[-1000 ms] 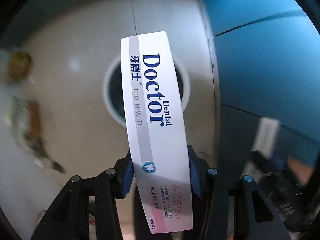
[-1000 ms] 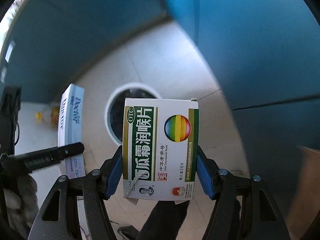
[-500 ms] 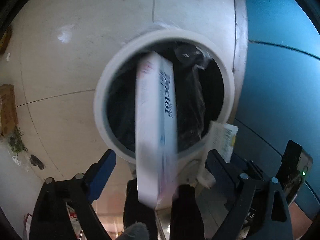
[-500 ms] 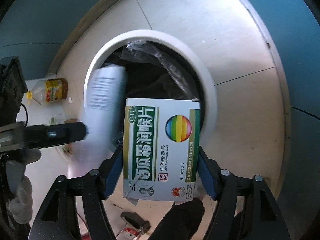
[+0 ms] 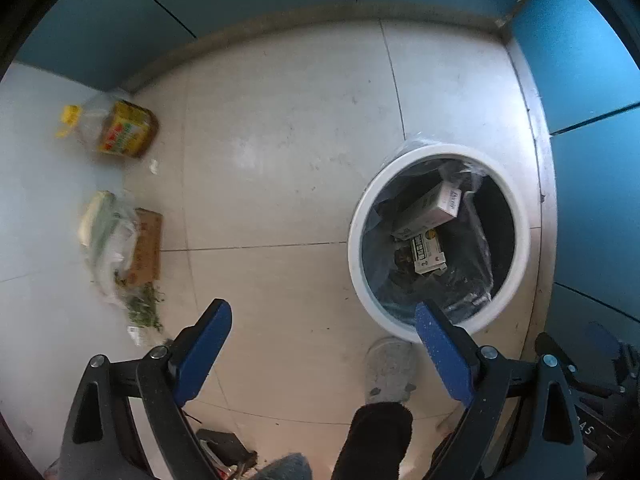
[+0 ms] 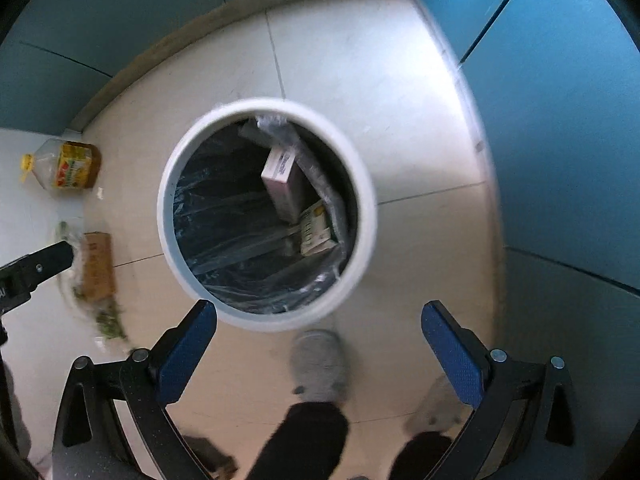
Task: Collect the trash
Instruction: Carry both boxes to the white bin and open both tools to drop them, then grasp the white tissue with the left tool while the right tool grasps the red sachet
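A white round trash bin (image 5: pixel 356 236) (image 6: pixel 166 216) with a dark liner stands on the tiled floor. Inside lie the white toothpaste box (image 5: pixel 430 208) (image 6: pixel 282 184) and the green-and-white lozenge box (image 5: pixel 428 250) (image 6: pixel 316 234). My left gripper (image 5: pixel 322 328) is open and empty, above the floor left of the bin. My right gripper (image 6: pixel 318 326) is open and empty, just above the bin's near rim. On the floor at left lie a yellow-labelled oil bottle (image 5: pixel 116 130) (image 6: pixel 66 164), a cardboard box (image 5: pixel 146 246) (image 6: pixel 96 266) and a plastic bag with greens (image 5: pixel 106 240).
Blue walls (image 5: pixel 588 80) (image 6: pixel 560 100) close the corner behind and right of the bin. The person's grey shoes (image 5: pixel 390 366) (image 6: pixel 320 364) and dark trouser legs (image 6: pixel 304 440) stand at the near edge. The left gripper's arm (image 6: pixel 32 272) shows at the right view's left edge.
Both boxes were let go and now lie in the bin. Both grippers have opened and drawn back from the bin; the left one swung left.
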### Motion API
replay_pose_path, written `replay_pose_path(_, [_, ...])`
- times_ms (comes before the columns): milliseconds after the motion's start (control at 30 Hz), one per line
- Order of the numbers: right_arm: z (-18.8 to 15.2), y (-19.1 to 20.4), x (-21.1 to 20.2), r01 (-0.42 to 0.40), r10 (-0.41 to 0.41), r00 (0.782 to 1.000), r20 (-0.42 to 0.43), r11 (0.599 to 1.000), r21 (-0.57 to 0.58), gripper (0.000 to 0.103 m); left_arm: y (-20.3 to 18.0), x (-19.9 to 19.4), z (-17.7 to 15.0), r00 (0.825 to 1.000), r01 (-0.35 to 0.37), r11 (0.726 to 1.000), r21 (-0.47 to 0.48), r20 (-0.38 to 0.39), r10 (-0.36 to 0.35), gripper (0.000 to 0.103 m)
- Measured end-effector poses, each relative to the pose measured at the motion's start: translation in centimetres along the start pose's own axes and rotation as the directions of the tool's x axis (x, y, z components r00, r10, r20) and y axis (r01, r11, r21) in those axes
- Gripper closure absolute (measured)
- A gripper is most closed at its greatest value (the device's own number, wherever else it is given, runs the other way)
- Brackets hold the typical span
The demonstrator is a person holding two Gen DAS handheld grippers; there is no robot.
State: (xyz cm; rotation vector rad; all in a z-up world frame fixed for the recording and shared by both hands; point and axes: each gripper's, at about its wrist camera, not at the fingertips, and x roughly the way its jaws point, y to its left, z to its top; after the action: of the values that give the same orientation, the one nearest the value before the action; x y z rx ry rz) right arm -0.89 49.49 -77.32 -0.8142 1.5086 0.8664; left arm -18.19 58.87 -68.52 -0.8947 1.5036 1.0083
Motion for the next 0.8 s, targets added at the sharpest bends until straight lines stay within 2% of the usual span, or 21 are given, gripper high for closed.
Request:
replay_pose_path(100, [-1.0,0.4,-4.6,0.037,-0.037,0.999,0.038,0.999,0.003,0.000,0.0,-3.5,-1.2,0.999,0.010,1.000,0.012,0.030,-0.011,0.010])
replay_pose_path(233, [-2.3,0.9,-11.8,0.050,-0.050,0.995,0.085,0.999,0.003,0.000,-0.4,-10.0,-3.2,0.995,0.034,0.999,0.041,0.091,-0.038,0.010])
replay_pose_path(533, [-6.9,1.3,-29.5,0.018,-0.021,0.980,0.197,1.000,0.018,0.000,0.5,-24.6,-7.5,0.970,0.065,0.996,0.060,0.231,-0.077,0.010])
replay_pose_path(800, [-12.0,1.3,-42.0,-0.030,0.030,0.959,0.283,1.000,-0.004,0.000,1.9,-33.7,-12.5,0.944,0.070,0.995,0.075,0.316,-0.090,0.010])
